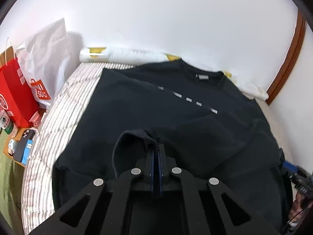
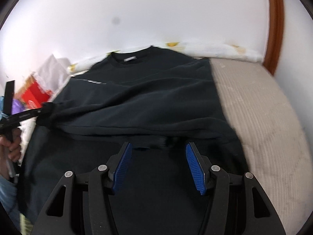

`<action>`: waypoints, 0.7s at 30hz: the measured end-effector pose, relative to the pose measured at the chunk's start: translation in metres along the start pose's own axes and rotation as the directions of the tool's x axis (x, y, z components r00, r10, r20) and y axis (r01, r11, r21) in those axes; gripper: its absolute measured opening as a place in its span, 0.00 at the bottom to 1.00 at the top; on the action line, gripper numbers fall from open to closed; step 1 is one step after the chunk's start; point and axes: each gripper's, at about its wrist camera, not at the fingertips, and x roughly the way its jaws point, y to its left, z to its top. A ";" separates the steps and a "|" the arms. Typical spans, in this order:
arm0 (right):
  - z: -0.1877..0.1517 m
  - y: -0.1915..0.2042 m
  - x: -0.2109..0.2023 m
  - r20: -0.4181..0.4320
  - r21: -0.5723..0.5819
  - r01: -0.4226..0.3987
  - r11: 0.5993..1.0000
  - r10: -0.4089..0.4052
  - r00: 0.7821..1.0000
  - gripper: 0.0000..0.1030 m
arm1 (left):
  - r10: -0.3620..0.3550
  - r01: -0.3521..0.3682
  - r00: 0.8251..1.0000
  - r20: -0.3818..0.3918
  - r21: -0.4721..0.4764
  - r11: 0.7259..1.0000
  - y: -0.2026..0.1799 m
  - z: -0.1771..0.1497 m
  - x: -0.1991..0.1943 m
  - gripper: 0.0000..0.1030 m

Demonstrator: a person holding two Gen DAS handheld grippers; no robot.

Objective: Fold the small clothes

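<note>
Clearly the fold was at its gripping stage: a dark sweatshirt [image 1: 176, 105] lay spread on the striped bed [image 1: 64, 105], collar [image 1: 203, 72] towards the far wall, its body covering most of the mattress. The left gripper [image 1: 156, 148] had its blue pads pressed together on a ribbed edge of the cloth, probably a cuff [image 1: 133, 135] or a corner of the hem, which looped up just ahead of the fingertips. In the right wrist view that same gripper [image 2: 46, 107] stood at the left, pinching a bunched ridge of fabric, with the person's hand [image 2: 11, 145] under its handle. The right gripper [image 2: 158, 146] hung just above the near edge with its fingers [image 2: 122, 166] apart at a middling width and nothing pinched between them; a ribbed band [image 2: 152, 140] lay just beyond the tips. By my reading, one side was secured and the other was not yet taken. The next move seemed to call for the right gripper to settle over that ribbed band and close on it, taking both layers if possible, so that both hands could lift and carry the near edge evenly towards the collar. Uneven pull could drag the sweatshirt crooked across the bed. A red bag [image 1: 15, 98] stood beside the bed, well clear.
</note>
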 end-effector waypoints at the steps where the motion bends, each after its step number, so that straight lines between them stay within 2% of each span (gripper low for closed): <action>1: 0.001 0.002 0.005 -0.012 0.001 -0.012 1.000 0.012 1.000 0.55 | -0.004 0.004 1.000 0.007 -0.004 1.000 0.001 0.002 -0.003 0.04; 4: 0.003 0.001 0.023 -0.044 0.018 0.018 1.000 -0.017 0.999 0.52 | -0.010 0.011 1.000 0.029 -0.007 1.000 0.004 0.008 -0.009 0.04; 7: 0.008 -0.011 0.041 -0.060 0.098 -0.007 0.995 0.013 0.998 0.50 | -0.009 0.009 0.999 0.046 -0.008 1.000 0.008 0.010 -0.012 0.04; 8: 0.010 -0.016 0.047 -0.056 0.133 -0.024 0.991 0.032 0.998 0.43 | -0.009 0.010 0.999 0.049 -0.011 1.000 0.009 0.012 -0.012 0.04; 9: 0.012 -0.020 0.051 -0.054 0.154 -0.033 0.987 0.042 0.998 0.29 | -0.010 0.011 0.999 0.051 -0.015 1.000 0.011 0.014 -0.012 0.04; 10: 0.014 -0.022 0.054 -0.055 0.167 -0.028 0.986 0.037 0.998 0.25 | -0.009 0.010 0.998 0.054 -0.019 1.000 0.014 0.017 -0.012 0.04; 11: 0.016 -0.023 0.055 -0.043 0.166 -0.012 0.986 0.020 0.999 0.10 | -0.005 0.007 0.998 0.061 -0.026 1.000 0.018 0.021 -0.013 0.04; 14: 0.018 -0.029 0.047 -0.011 0.163 -0.008 0.987 0.010 1.000 0.09 | -0.015 0.020 0.996 0.084 -0.059 0.998 0.032 0.032 -0.020 0.04; 16: 0.017 -0.037 0.036 0.025 0.160 0.032 0.987 -0.036 0.999 0.09 | -0.009 0.016 0.995 0.100 -0.071 0.997 0.040 0.039 -0.023 0.04; 21: 0.009 -0.056 0.045 -0.013 0.205 0.034 0.978 -0.032 0.999 0.09 | 0.018 -0.011 0.998 0.060 -0.109 0.994 0.059 0.033 -0.006 0.04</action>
